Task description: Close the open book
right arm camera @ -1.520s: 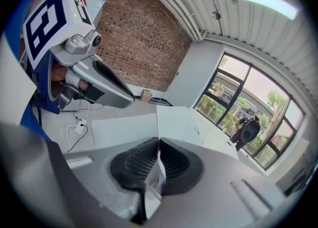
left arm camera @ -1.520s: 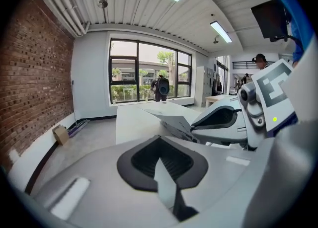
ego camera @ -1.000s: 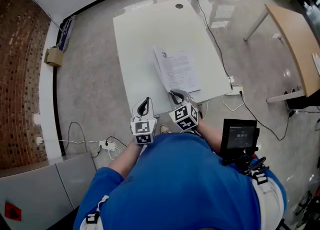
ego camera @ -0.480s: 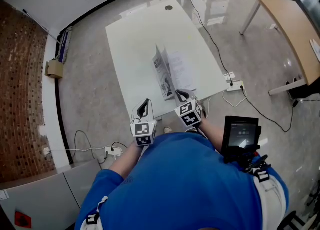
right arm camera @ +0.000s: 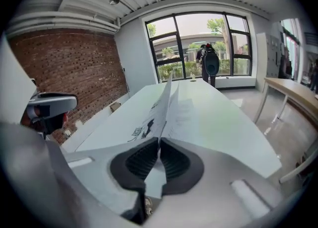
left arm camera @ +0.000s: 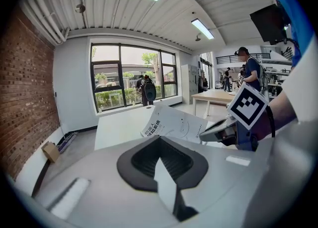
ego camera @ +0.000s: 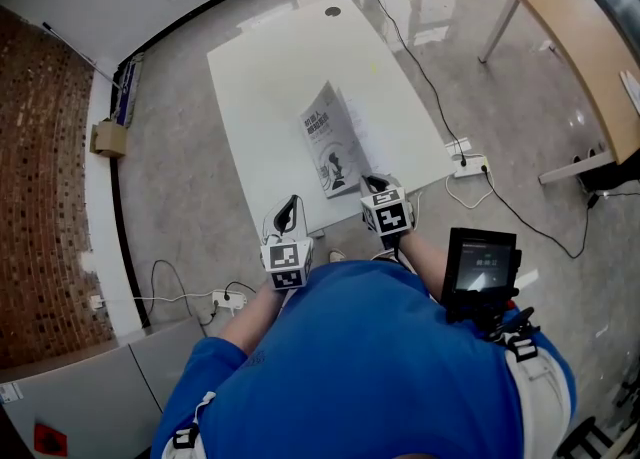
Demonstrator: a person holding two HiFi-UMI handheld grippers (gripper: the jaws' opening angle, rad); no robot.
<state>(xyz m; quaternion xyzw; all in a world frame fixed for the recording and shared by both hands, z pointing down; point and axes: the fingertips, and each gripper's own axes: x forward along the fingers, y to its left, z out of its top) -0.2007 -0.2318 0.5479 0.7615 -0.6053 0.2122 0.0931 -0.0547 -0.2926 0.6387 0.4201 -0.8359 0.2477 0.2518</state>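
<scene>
The book (ego camera: 332, 142) lies on the white table (ego camera: 270, 67), its printed front cover turned up and tilted over the pages. My right gripper (ego camera: 372, 185) is shut on the cover's near edge. In the right gripper view the cover (right arm camera: 159, 108) rises edge-on from between the closed pads (right arm camera: 158, 147), with the white pages showing to its right. My left gripper (ego camera: 288, 209) hangs shut and holds nothing, just off the table's near edge, left of the book. The left gripper view shows its closed pads (left arm camera: 160, 155), the lifted cover (left arm camera: 171, 122) and the right gripper (left arm camera: 218, 131).
A wooden table (ego camera: 590, 57) stands at the right. Cables and a power strip (ego camera: 468, 169) lie on the floor beside the white table, and another strip (ego camera: 222, 299) is at the near left. A cardboard box (ego camera: 107, 109) sits by the brick wall. A screen (ego camera: 484, 265) hangs at the person's waist.
The book lay open, then its cover stood upright, and now the cover faces up, folded leftward over the pages. The right gripper swung with it toward the table's near edge. The left gripper barely moved.
</scene>
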